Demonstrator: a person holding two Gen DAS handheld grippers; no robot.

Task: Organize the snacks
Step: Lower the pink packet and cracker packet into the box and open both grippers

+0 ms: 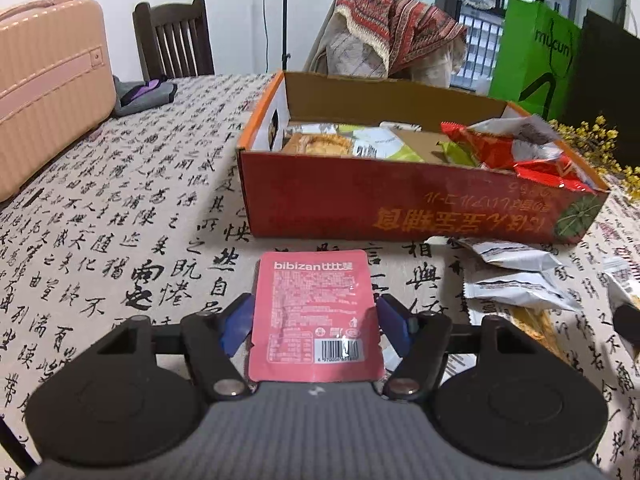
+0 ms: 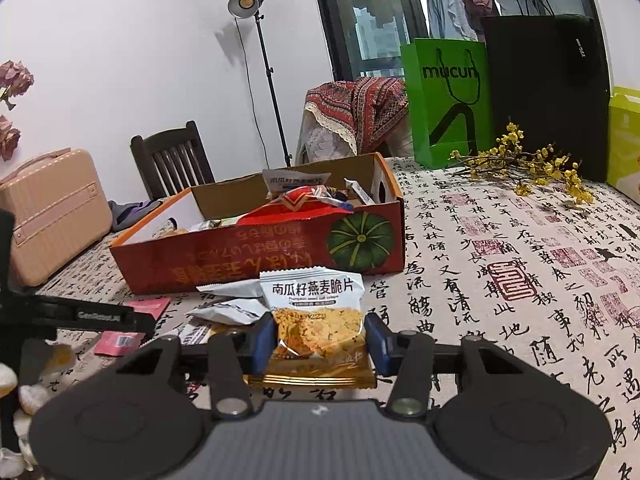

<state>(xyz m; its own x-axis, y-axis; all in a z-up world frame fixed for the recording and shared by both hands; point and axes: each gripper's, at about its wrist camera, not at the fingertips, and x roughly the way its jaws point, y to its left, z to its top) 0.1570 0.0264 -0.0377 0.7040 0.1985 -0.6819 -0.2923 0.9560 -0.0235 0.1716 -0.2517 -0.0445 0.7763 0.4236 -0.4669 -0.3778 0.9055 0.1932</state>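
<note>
Calligraphy-printed cloth covers the surface (image 1: 132, 216) under both of my grippers, and I place everything against the red cardboard box (image 1: 400, 208) with the pumpkin picture on its front wall.

Nearest to me on the left, my left gripper (image 1: 314, 320) has its jaws part-way open with a pink bibizan packet (image 1: 312, 312) between the blue pads (image 1: 236, 328); both pads sit against the packet's edges, so I read it as gripped. The packet lies just in front of the box's front wall, barcode toward me.

On the right, my right gripper (image 2: 320, 338) has its jaws narrow, clamped on a pumpkin seed oat crisp packet (image 2: 316, 312), held upright in front of the box, near its pumpkin end.

Between the held packets and the box's front wall, two white snack packets (image 1: 516, 272) lie loose on the cloth, close to the box. From the right wrist view two more pink packets (image 2: 148, 308) lie before the box's left end.

Inside the box sit a pastry packet (image 1: 320, 144) at the left end, a green-and-white packet (image 1: 384, 144) in the middle and a red snack bag (image 1: 516, 152) heaped at the right end.

Beyond the box, a pink suitcase (image 1: 48, 88) stands far to its left, a dark wooden chair (image 1: 176, 40) behind that, a green mucun bag (image 2: 448, 100) and yellow flower sprigs (image 2: 520, 164) to its right.
</note>
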